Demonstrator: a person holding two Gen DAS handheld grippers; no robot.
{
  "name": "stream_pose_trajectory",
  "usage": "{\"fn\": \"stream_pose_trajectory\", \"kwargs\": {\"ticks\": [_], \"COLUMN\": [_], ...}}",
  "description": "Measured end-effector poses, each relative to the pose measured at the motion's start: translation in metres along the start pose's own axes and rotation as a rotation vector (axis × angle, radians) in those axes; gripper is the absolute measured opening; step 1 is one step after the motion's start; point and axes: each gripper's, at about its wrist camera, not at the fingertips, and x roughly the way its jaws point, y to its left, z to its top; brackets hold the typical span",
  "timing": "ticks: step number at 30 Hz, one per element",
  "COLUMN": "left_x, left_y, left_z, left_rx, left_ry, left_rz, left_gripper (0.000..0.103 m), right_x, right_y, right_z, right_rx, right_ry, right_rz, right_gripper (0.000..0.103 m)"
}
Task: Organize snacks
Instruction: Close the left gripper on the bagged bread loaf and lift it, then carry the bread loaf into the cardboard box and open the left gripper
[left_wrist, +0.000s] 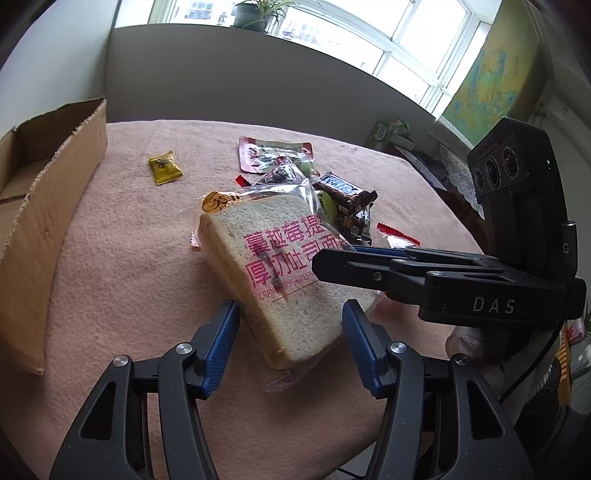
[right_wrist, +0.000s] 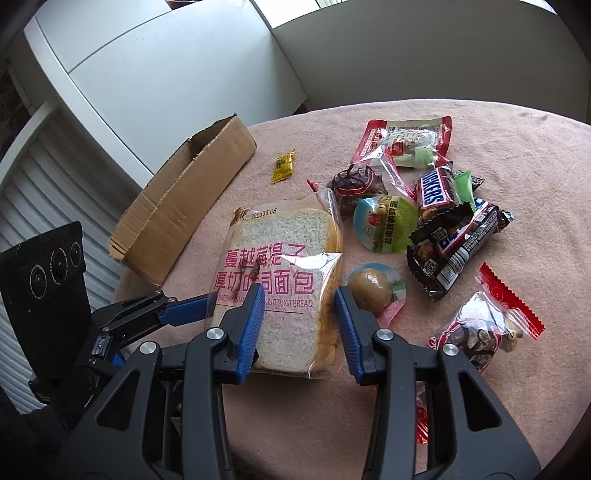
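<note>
A wrapped slice of toast bread (left_wrist: 280, 273) with pink print lies on the pink tablecloth; it also shows in the right wrist view (right_wrist: 280, 266). My left gripper (left_wrist: 291, 314) is open, its fingers on either side of the bread's near end. My right gripper (right_wrist: 300, 299) is open over the bread's right edge; in the left wrist view it reaches in from the right (left_wrist: 332, 264). A brown cardboard box (left_wrist: 40, 206) stands open at the left, also seen in the right wrist view (right_wrist: 184, 199).
A yellow candy (right_wrist: 283, 166) lies near the box. A heap of snacks lies right of the bread: a Snickers bar (right_wrist: 434, 190), a dark bar (right_wrist: 458, 243), a red pouch (right_wrist: 406, 142), a green jelly cup (right_wrist: 386, 223), a round pastry (right_wrist: 371, 288) and a red-edged bag (right_wrist: 487, 325).
</note>
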Motion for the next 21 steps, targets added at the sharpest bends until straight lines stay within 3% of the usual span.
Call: {"fn": "stream_pose_trajectory", "kwargs": {"ticks": [8, 21], "left_x": [-0.002, -0.031], "left_y": [-0.003, -0.001], "left_z": [0.003, 0.017], "left_rx": [0.029, 0.038], "left_ry": [-0.017, -0.129], "left_rz": [0.025, 0.075], "left_gripper": [0.053, 0.053], "right_x": [0.0, -0.012], "right_y": [0.003, 0.03], "right_z": [0.002, 0.018], "right_rx": [0.013, -0.025], "right_ry": [-0.002, -0.073], "right_rz": [-0.001, -0.001], "right_gripper": [0.041, 0.041]}}
